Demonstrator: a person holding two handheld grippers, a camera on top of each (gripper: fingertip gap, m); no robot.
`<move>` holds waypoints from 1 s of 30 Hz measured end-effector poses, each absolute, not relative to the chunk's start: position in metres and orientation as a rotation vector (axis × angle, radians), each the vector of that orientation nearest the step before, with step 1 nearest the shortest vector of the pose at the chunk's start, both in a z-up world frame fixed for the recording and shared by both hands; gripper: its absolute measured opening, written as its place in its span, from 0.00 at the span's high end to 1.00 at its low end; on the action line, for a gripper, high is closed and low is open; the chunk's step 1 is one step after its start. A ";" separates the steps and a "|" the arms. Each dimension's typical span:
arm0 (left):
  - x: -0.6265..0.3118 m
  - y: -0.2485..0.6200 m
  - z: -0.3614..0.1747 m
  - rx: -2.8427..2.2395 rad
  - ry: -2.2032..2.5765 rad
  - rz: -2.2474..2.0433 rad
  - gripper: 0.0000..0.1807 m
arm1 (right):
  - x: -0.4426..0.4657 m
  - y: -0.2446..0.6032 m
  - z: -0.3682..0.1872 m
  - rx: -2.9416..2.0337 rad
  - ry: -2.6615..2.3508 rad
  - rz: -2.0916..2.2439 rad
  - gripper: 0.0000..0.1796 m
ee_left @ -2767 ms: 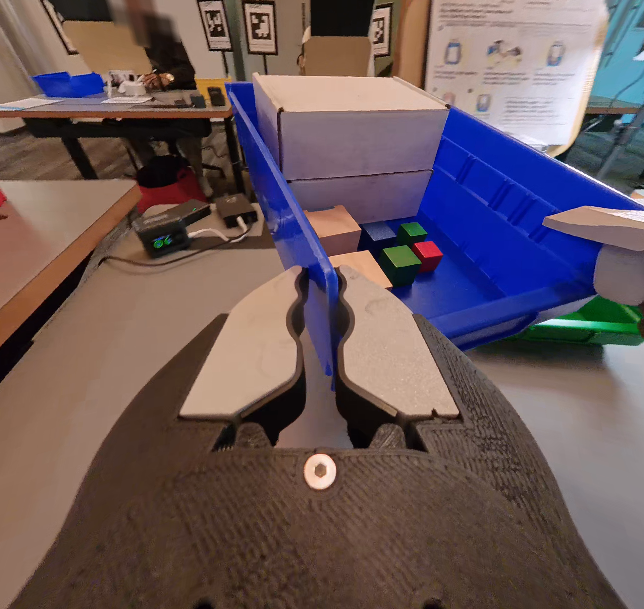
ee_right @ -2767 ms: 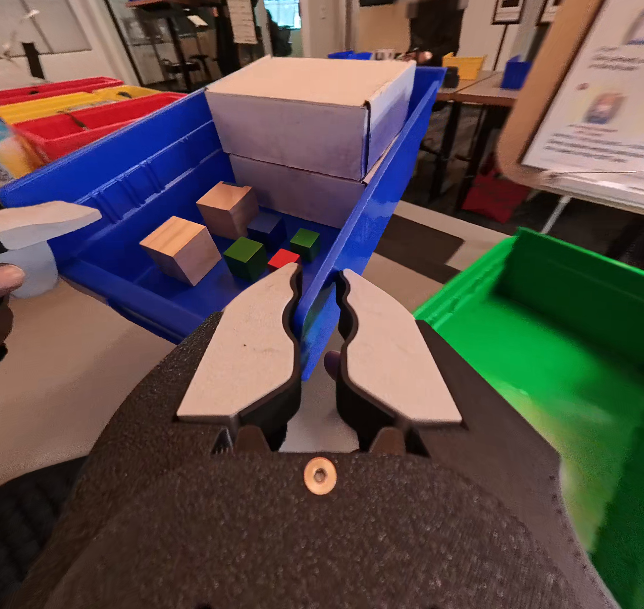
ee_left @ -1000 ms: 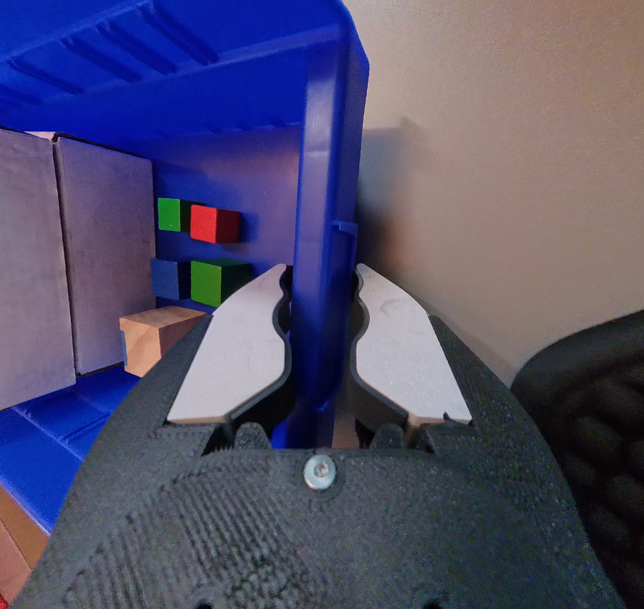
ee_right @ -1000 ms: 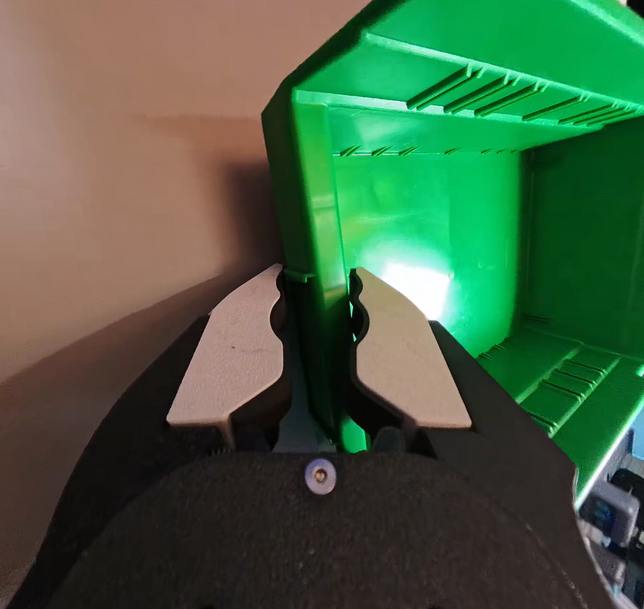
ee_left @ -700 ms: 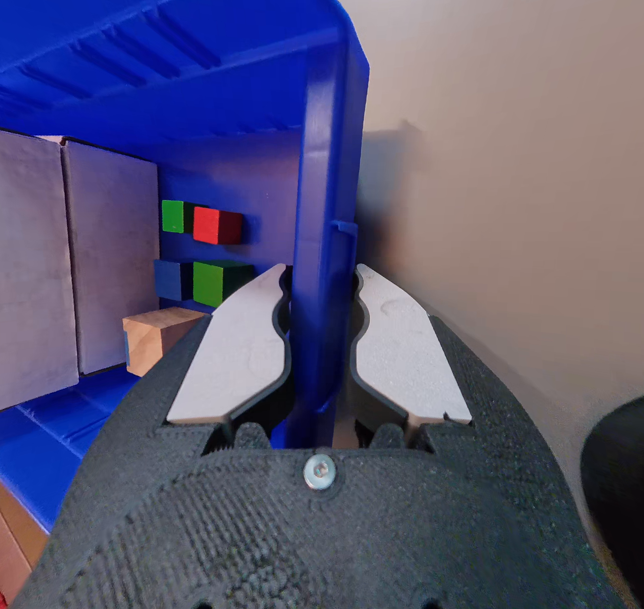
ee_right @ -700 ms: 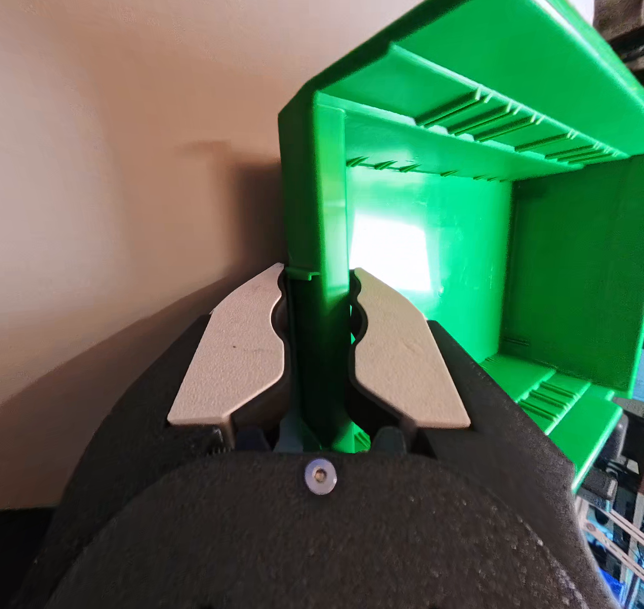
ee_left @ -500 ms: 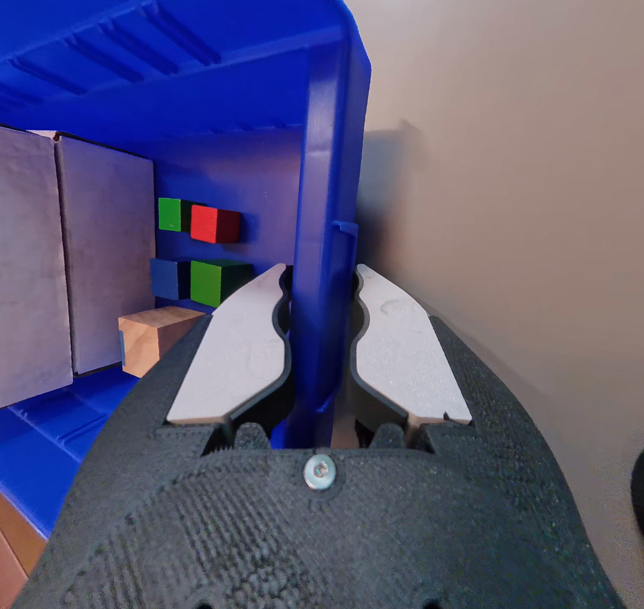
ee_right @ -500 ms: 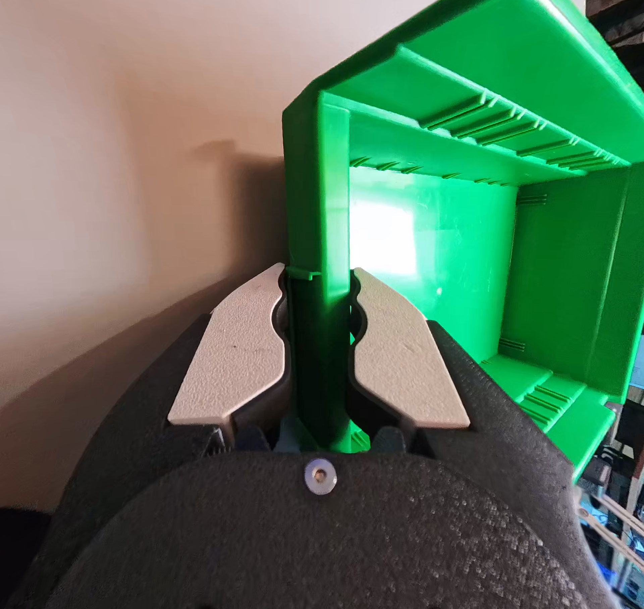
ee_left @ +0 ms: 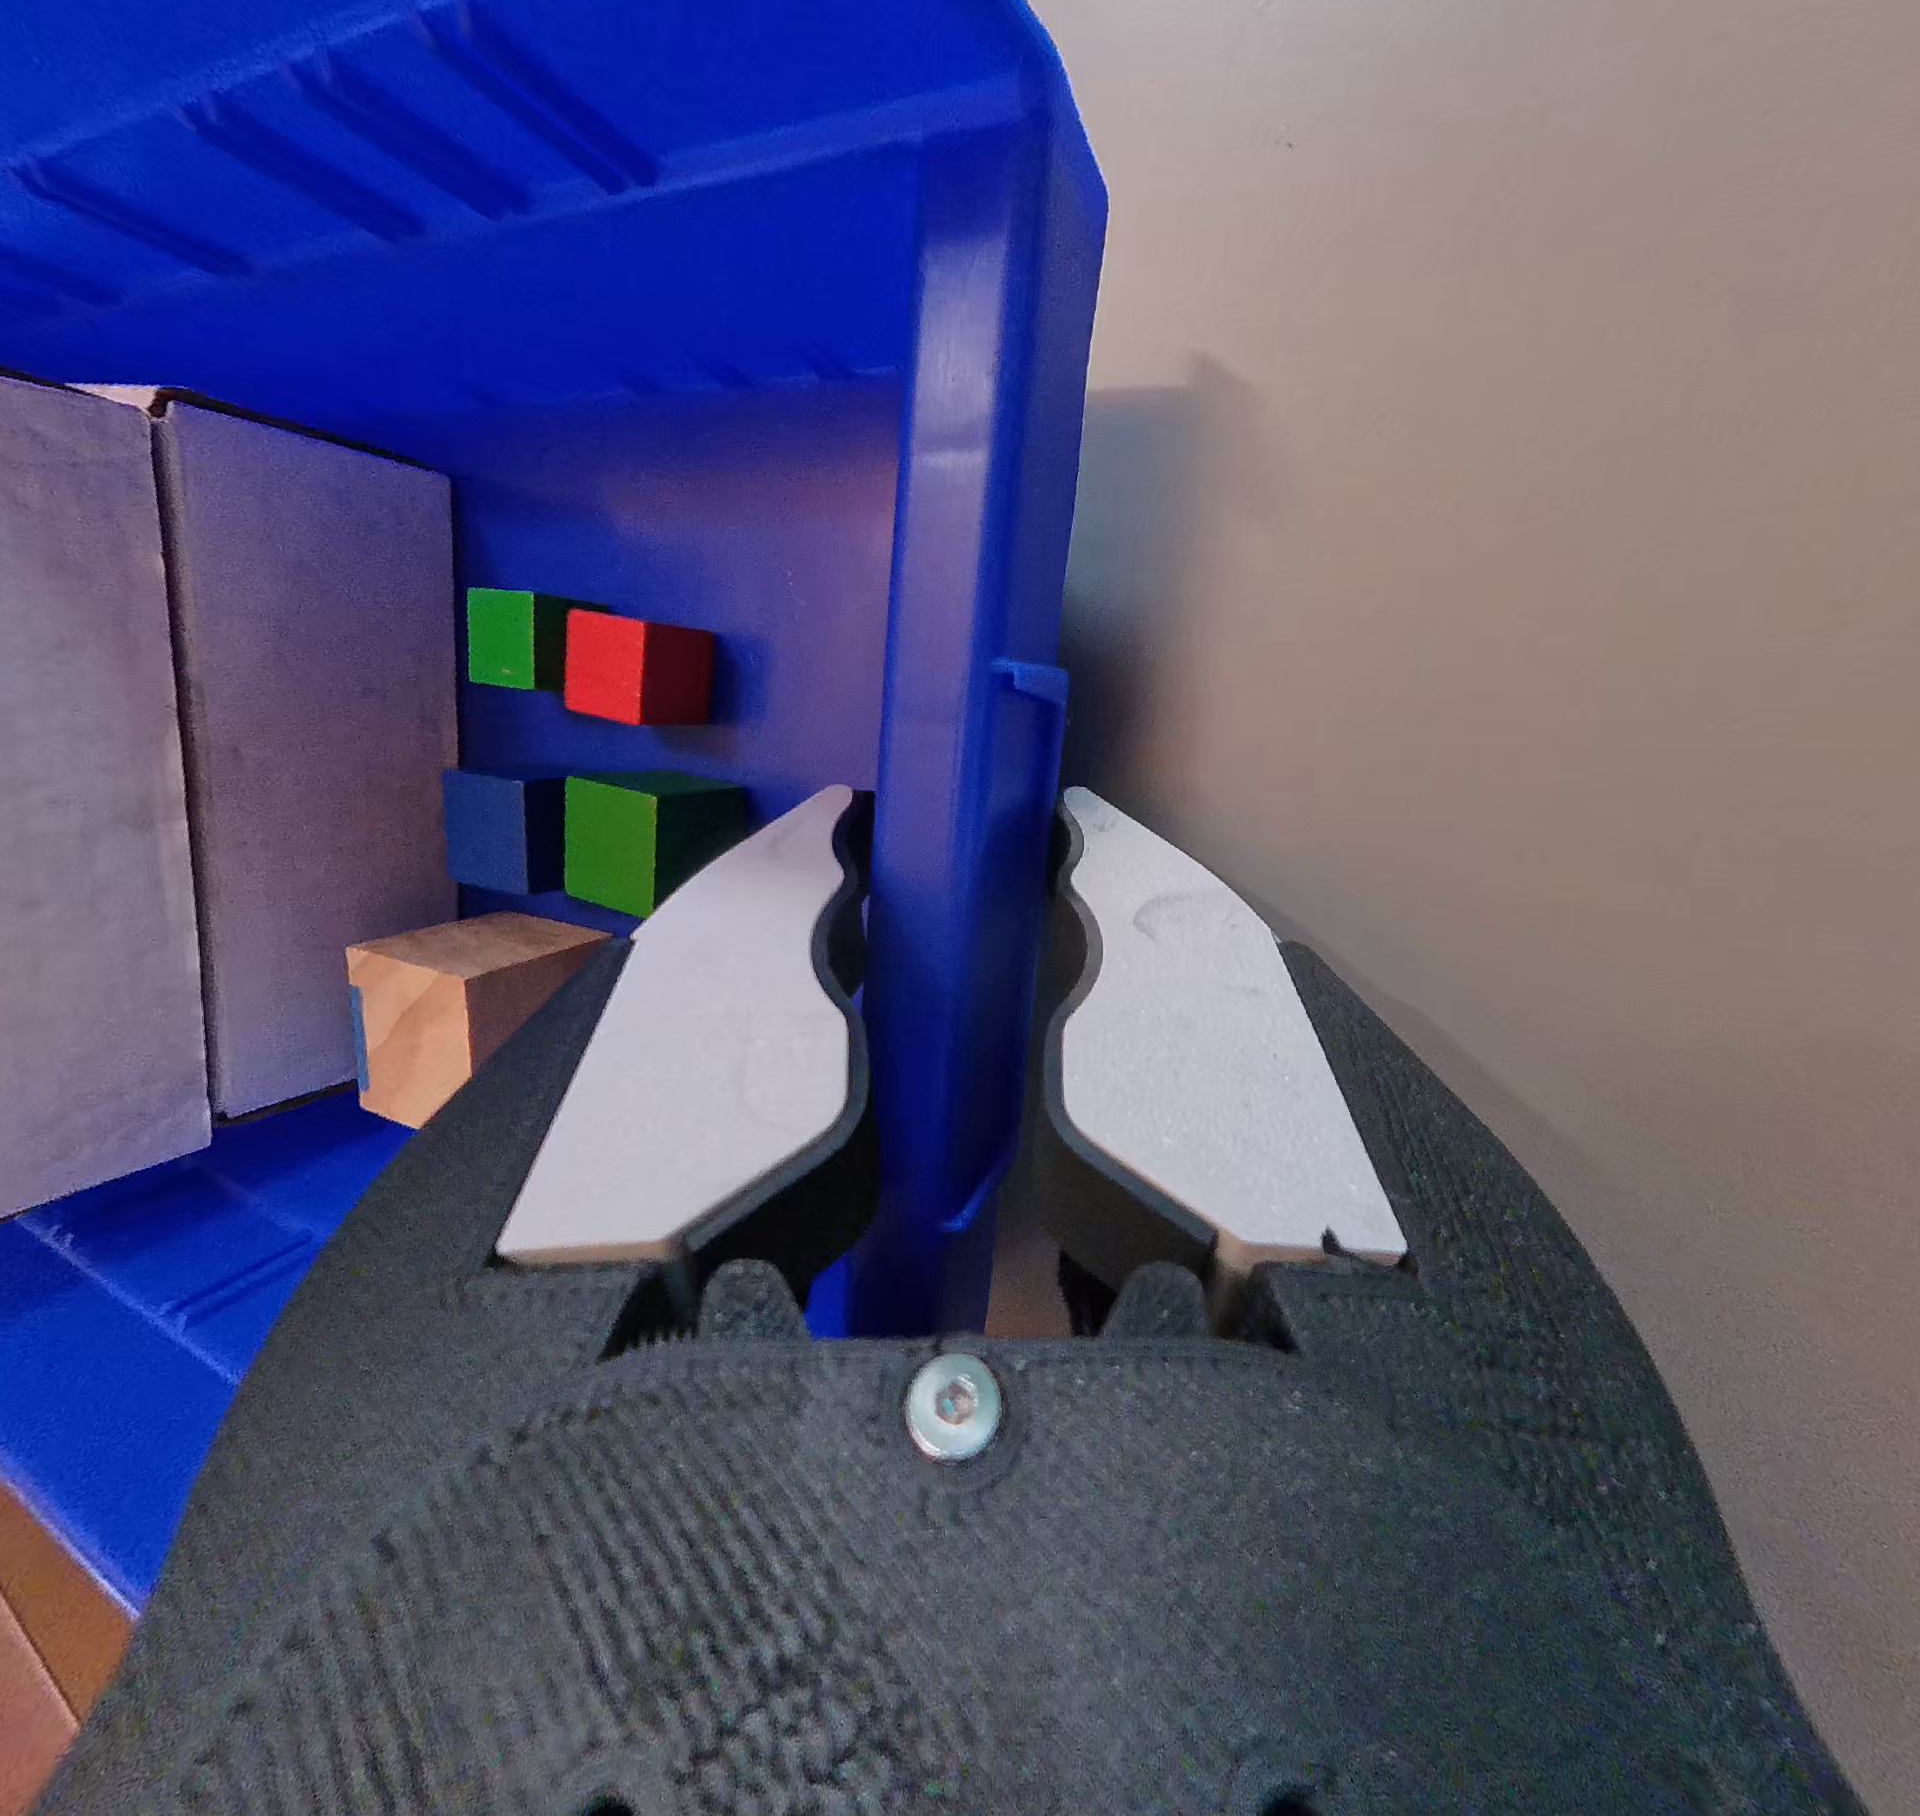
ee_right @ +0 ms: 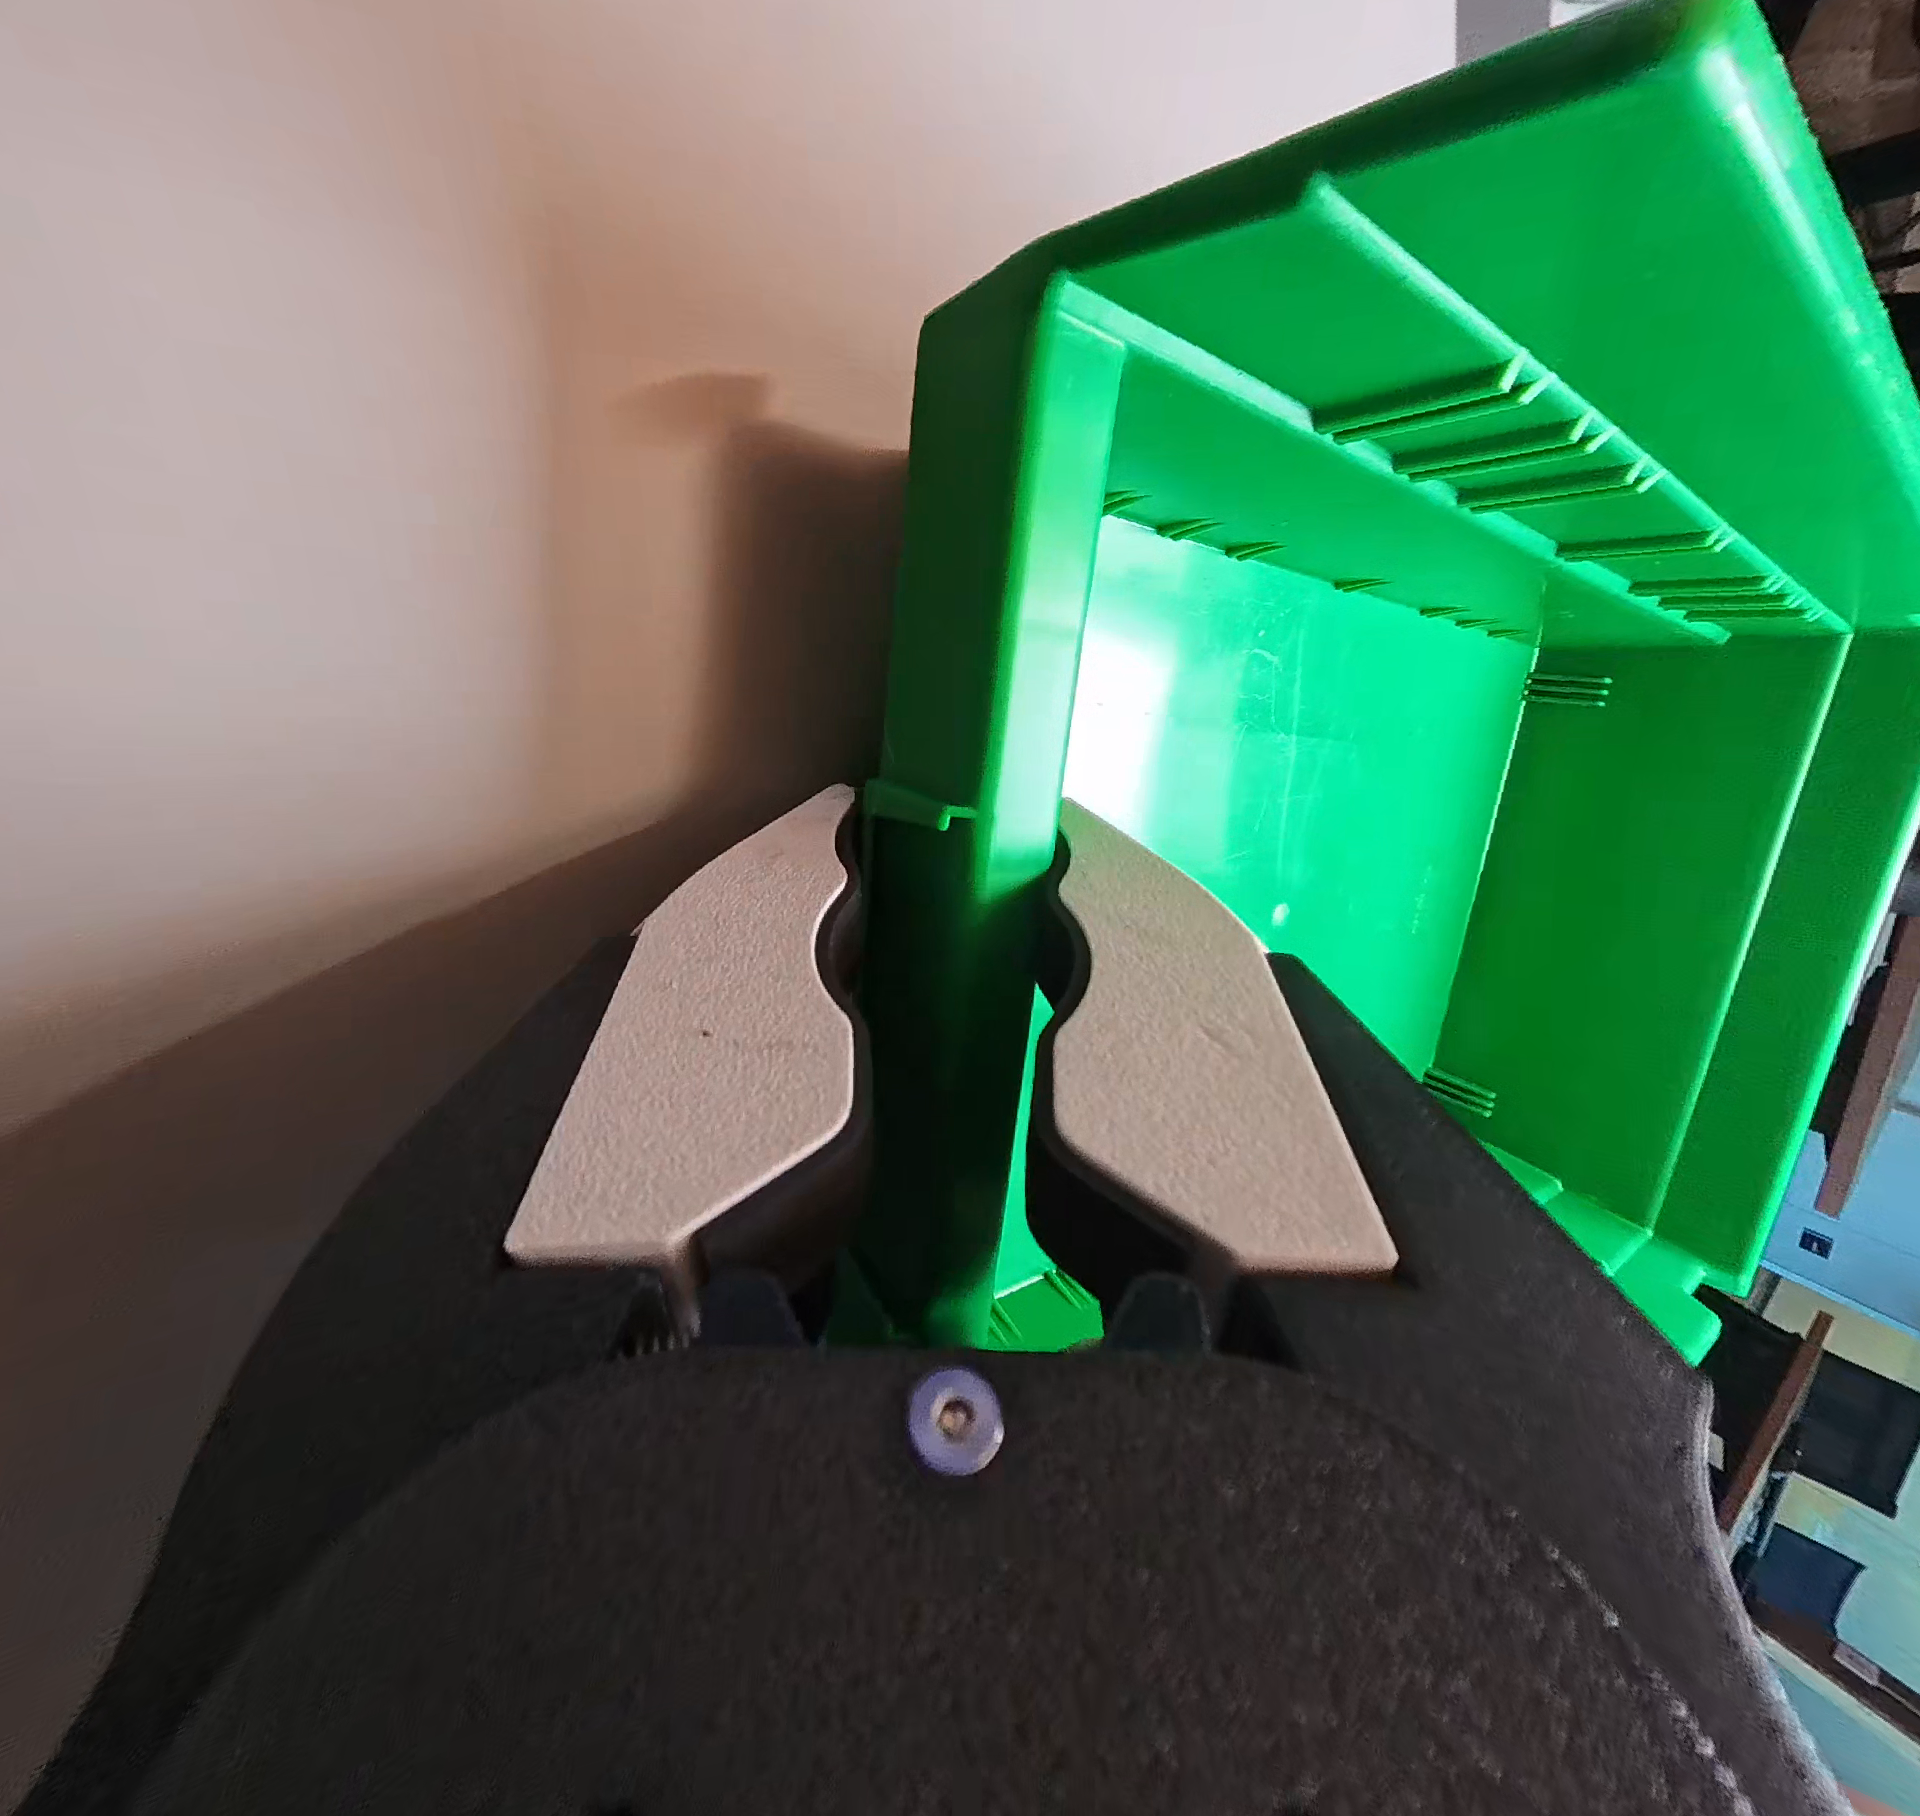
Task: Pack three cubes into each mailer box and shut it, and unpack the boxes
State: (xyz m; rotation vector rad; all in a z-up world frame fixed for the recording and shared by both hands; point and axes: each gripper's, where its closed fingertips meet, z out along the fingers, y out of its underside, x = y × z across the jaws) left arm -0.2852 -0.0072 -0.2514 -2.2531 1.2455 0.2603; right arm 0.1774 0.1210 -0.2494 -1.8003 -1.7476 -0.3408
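Beige tabletop (ee_left: 1558,519) fills both views. I have my left gripper (ee_left: 958,810) clamped on the blue bin (ee_left: 977,519) wall and my right gripper (ee_right: 958,810) clamped on the empty green bin (ee_right: 997,571). White mailer boxes (ee_left: 301,727) and loose cubes (ee_left: 634,665) sit in the blue bin; packing looks unstarted.

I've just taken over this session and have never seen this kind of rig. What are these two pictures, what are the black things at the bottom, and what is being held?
No robot arm here: a person holds a two-finger gripper in each hand, with a camera on each looking forward along the fingers. The black shape with two grey fingers is that gripper itself.

In the left wrist view, the left gripper is shut on the wall of a blue bin. Inside lie white mailer boxes, a red cube, two green cubes, a dark blue cube and a plain wooden cube.

In the right wrist view, the right gripper is shut on the wall of a green bin, which looks empty. Both bins sit on a beige table.
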 end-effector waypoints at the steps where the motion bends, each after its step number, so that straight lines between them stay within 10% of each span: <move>1: -0.286 -0.006 -0.251 -2.254 1.245 0.260 0.83 | 0.179 0.124 -0.249 -1.805 -1.747 -0.346 0.83; 19: -0.296 0.001 -0.252 -2.314 1.139 0.249 0.82 | 0.057 0.030 -0.169 -1.651 -1.083 0.505 0.77; 30: -0.309 0.002 -0.251 -2.303 1.095 0.292 0.81 | 0.165 0.094 -0.193 -1.773 -1.150 -0.366 0.71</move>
